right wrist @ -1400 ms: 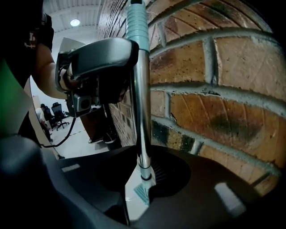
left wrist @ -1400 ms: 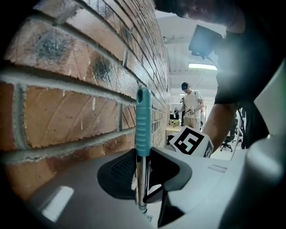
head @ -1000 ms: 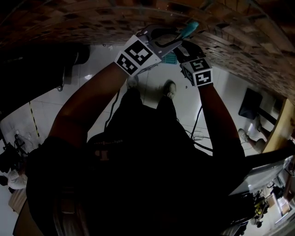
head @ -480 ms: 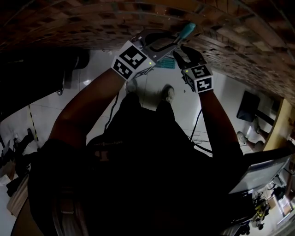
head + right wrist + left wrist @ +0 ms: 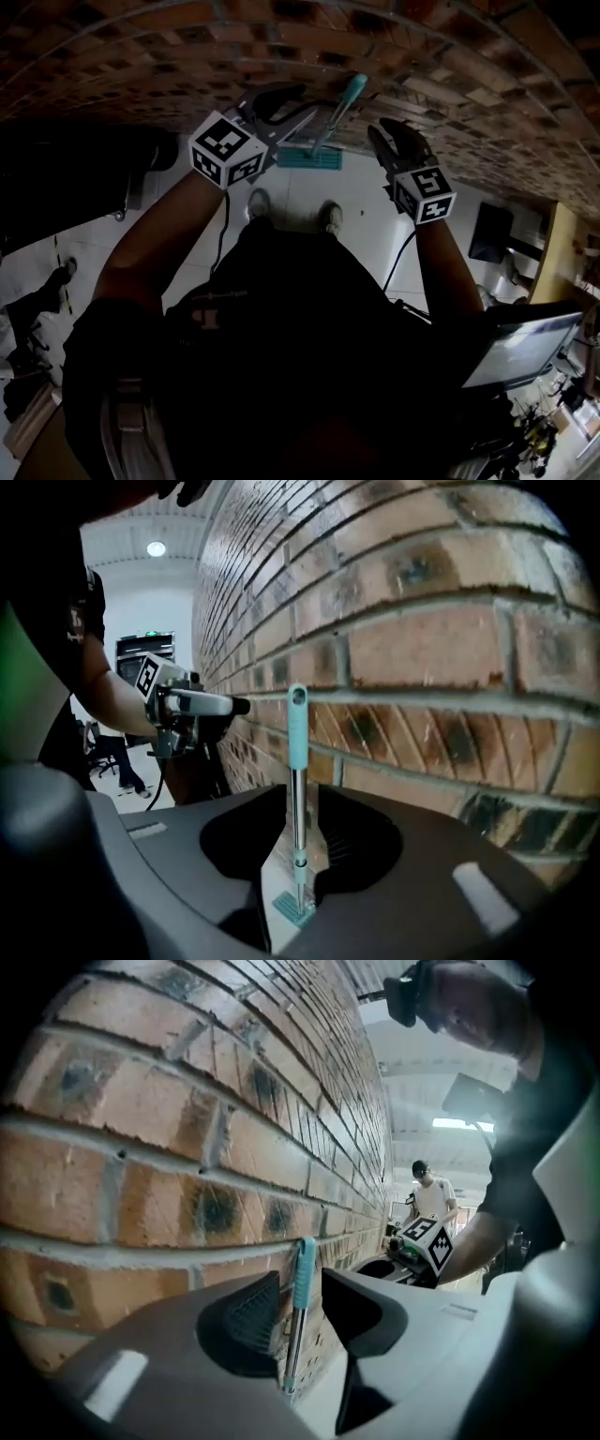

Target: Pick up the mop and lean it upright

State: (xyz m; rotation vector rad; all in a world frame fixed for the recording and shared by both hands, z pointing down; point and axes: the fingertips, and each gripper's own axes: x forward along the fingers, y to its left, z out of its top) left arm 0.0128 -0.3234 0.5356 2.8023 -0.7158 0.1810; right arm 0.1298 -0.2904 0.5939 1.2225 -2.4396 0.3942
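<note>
- Grey left tool (image 5: 298,111) points at the brick wall (image 5: 141,47), its jaws just opened wide. The handle (image 5: 302,1269) of the mop (image 5: 339,111) stands in line with their gap, with no pad pressing on it.
- Teal-handled, the mop stands between the two tools. Its long axis is near upright and its top is tipped onto the wall. Its flat head (image 5: 309,159) sits on the floor (image 5: 375,202) at the wall's foot, so it looks already leaned.
- Right tool (image 5: 386,139) sits to the handle's right and apart from it. Its jaws have just been narrowing but are parted and empty, and the mop shows only beyond them.
- Left tool is the nearer, so its exit likely matters most: straight back from the wall, since a sideways move could knock the handle over.
- Wall closes off the far side, and open floor lies toward the person's shoes (image 5: 258,202).
</note>
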